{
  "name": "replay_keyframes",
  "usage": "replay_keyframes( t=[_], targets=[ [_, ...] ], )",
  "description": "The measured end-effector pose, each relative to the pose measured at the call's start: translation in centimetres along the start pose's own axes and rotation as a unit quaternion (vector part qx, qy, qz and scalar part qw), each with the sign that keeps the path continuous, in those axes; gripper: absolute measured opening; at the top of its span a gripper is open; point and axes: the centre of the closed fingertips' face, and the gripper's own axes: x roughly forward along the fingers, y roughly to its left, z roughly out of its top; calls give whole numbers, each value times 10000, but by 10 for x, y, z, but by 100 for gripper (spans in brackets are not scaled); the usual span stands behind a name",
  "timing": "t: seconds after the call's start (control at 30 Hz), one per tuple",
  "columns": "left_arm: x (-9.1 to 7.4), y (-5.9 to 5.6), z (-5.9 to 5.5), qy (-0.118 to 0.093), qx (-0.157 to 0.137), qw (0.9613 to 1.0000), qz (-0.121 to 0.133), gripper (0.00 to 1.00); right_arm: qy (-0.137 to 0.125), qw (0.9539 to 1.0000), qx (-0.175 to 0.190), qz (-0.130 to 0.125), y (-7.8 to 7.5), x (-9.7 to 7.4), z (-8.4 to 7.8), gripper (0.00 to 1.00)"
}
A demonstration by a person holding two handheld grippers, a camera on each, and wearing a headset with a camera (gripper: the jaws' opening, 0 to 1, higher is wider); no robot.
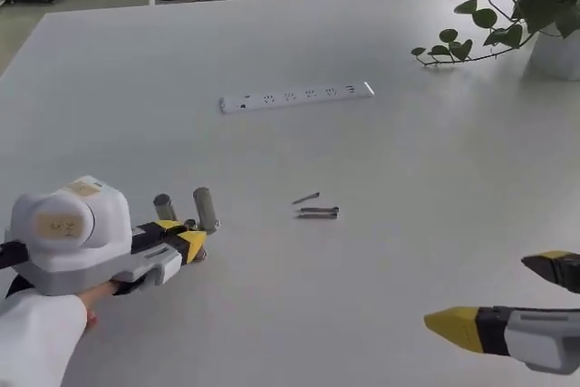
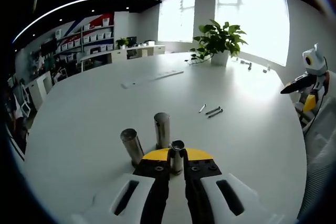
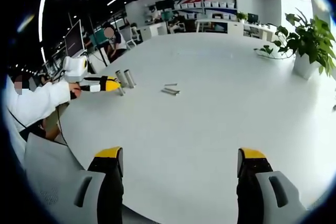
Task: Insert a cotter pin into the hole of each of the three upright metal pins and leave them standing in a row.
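As the left tool [image 2: 177, 159] clamps a round steel pin [image 2: 177, 146], the right tool [image 3: 180, 153] hovers at five o'clock, jaws apart.

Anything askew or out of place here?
Nothing damaged or spilled. The metal pins sit in a cluster, not a row: two stand free, one metal pin is clamped in the left gripper. The cotter pins lie loose on the table, none inserted.

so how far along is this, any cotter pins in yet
Nothing done yet: the cotter pins lie loose on the table. In hand: the left gripper is shut on one metal pin, beside the two other pins standing upright. The right gripper is open and empty. All three insertions remain.
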Motion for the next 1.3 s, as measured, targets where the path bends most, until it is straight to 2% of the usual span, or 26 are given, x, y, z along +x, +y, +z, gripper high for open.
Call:
replay_keyframes(
  t=[0.2, 0.27, 0.5, 0.63, 0.73, 0.83, 0.87, 1.1, 1.17, 1.27, 1.3],
  targets=[
    [-2, 0, 1, -19, 16, 9999, 128, 7, -10, 10000, -37, 63, 5, 2, 2, 88],
    [-5, -2, 6, -82, 124, 9997, 176, 7, -16, 10000, -50, 70, 5, 1, 2, 88],
    [-15, -13, 25, -326, 75, 9988, 353, 7, -94, 9999, -54, 97, 7, 0, 6, 88],
    [-18, -21, 31, -522, -250, 9978, 332, 7, -140, 9998, -56, 153, 11, 1, 8, 87],
    [-18, -27, 31, -471, -159, 9979, 407, 7, -187, 9996, -78, 215, 15, 2, 11, 87],
    [-19, -34, 31, -493, -287, 9972, 481, 7, -231, 9993, -54, 274, 16, 3, 12, 87],
    [-17, -40, 31, -466, -193, 9976, 464, 7, -239, 9993, -48, 288, 16, 4, 12, 87],
    [-4, -60, 28, -348, -299, 9977, 493, 7, -311, 9987, 31, 401, 20, 5, 10, 87],
    [2, -68, 27, -284, -169, 9980, 536, 7, -301, 9987, 25, 412, 20, 5, 9, 87],
    [9, -73, 27, -270, -273, 9979, 527, 7, -356, 9984, 102, 431, 19, 4, 10, 87],
    [13, -78, 25, -229, -391, 9981, 428, 7, -403, 9982, 155, 426, 18, 3, 11, 87]
  ],
)
